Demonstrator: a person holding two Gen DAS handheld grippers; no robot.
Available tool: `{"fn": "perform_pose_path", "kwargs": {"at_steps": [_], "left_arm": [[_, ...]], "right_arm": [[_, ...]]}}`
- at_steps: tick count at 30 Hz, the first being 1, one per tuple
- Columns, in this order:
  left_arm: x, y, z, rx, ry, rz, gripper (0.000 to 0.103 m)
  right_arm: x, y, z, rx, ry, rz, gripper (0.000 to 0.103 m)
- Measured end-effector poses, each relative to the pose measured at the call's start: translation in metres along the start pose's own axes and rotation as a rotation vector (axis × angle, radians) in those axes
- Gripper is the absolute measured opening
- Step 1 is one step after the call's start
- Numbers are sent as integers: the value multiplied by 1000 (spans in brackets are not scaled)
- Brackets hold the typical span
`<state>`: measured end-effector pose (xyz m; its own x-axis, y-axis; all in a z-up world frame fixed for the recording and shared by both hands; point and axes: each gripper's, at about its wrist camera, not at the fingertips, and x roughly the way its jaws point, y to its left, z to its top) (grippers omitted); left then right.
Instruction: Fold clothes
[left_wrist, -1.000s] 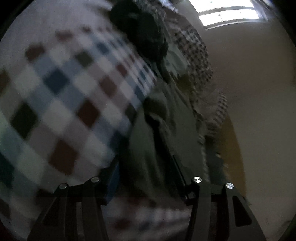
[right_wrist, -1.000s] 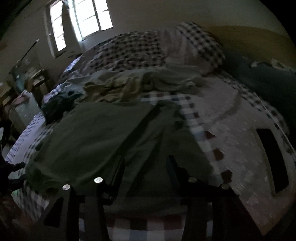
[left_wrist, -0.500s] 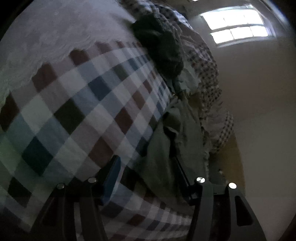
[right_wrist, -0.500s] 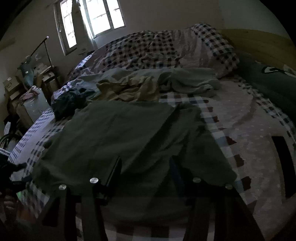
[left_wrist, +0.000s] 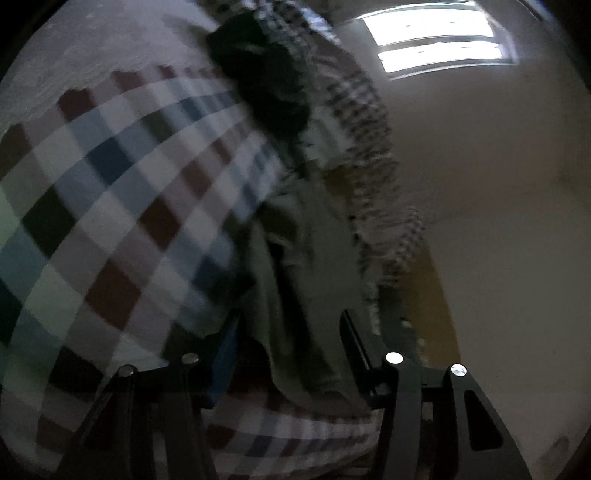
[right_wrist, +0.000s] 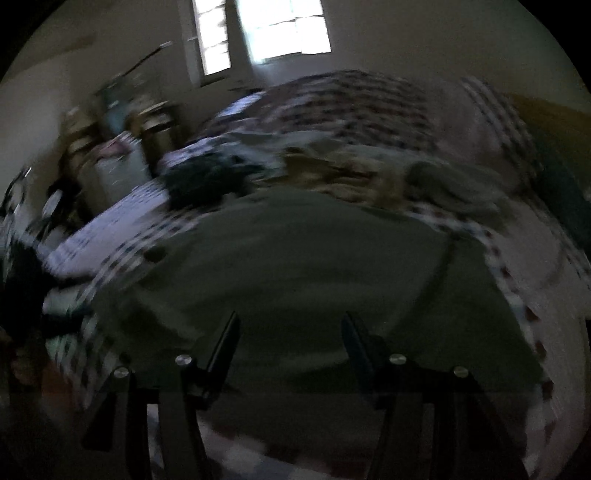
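Two hand-held grippers at work, both blurred. Left hand-held gripper (left_wrist: 288, 339): fingers spread wide, an edge of the green garment (left_wrist: 314, 295) hanging between them, contact with either pad impossible to tell; checked bedsheet (left_wrist: 110, 192) to its left, dark clothes (left_wrist: 266, 74) beyond. Right hand-held gripper (right_wrist: 290, 332): fingers spread wide, gripping nothing, poised over the green garment (right_wrist: 303, 266) spread flat on the bed, a heap of unfolded clothes (right_wrist: 351, 173) behind, checked quilt (right_wrist: 362, 103) farther back. Best practice, probably: close left firmly on the edge, pinch the matching edge with right, lift both evenly, carry across, lay down without wrinkles.
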<state>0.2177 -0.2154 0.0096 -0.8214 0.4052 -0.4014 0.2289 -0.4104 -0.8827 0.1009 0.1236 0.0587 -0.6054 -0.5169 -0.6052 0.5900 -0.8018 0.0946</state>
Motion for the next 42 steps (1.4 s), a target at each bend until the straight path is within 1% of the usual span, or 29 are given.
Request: {"fn": "perform_pose_path", "kwargs": {"at_steps": [5,8,11,14,17,19,20,21,22,23,24,25,28,32,34,38,42], "left_arm": [[1,-4,1,-2,24,-66,56],[2,-6,1,-4,37,-104,56],[-5,-3,-2,-9,39,-126,56],[-3,-1,1,-19,43,-132,56],[-1,2,4,-29,47,-137,56],[0,3,5,-34,48,-141,56],[-1,3,6,-30,45,-142,56],[-2,3,6,-28,43,-142,56],[-2,4,7,-28,42,-142,56],[-2,5,8,-29,42,-134,56],[-2,6,8,-28,42,-120,56],[-2,7,9,-27,43,-106,56],[-2,11,10,-25,46,-53,56],[2,14,9,-23,63,2,56],[4,13,8,-14,68,8,56],[6,12,7,1,77,14,56],[5,13,9,-3,62,10,56]], "right_arm": [[18,54,-4,-130,-5,90,64],[29,93,-9,-210,-24,176,64],[43,130,-16,-308,-36,229,64],[59,162,-25,-400,-50,233,64],[73,183,-30,-467,-41,251,64],[79,192,-32,-502,-33,244,61],[82,194,-32,-511,-28,236,59],[83,195,-32,-516,-25,223,52],[86,194,-31,-519,-18,206,40],[88,191,-28,-511,-11,196,31],[90,189,-26,-499,-5,193,13],[91,185,-23,-483,-5,189,5],[90,176,-14,-440,-16,182,3],[89,166,-5,-398,-26,169,3],[90,164,-2,-386,-29,165,3],[90,163,-1,-382,-33,187,3],[84,166,-2,-402,-55,187,2]]}}
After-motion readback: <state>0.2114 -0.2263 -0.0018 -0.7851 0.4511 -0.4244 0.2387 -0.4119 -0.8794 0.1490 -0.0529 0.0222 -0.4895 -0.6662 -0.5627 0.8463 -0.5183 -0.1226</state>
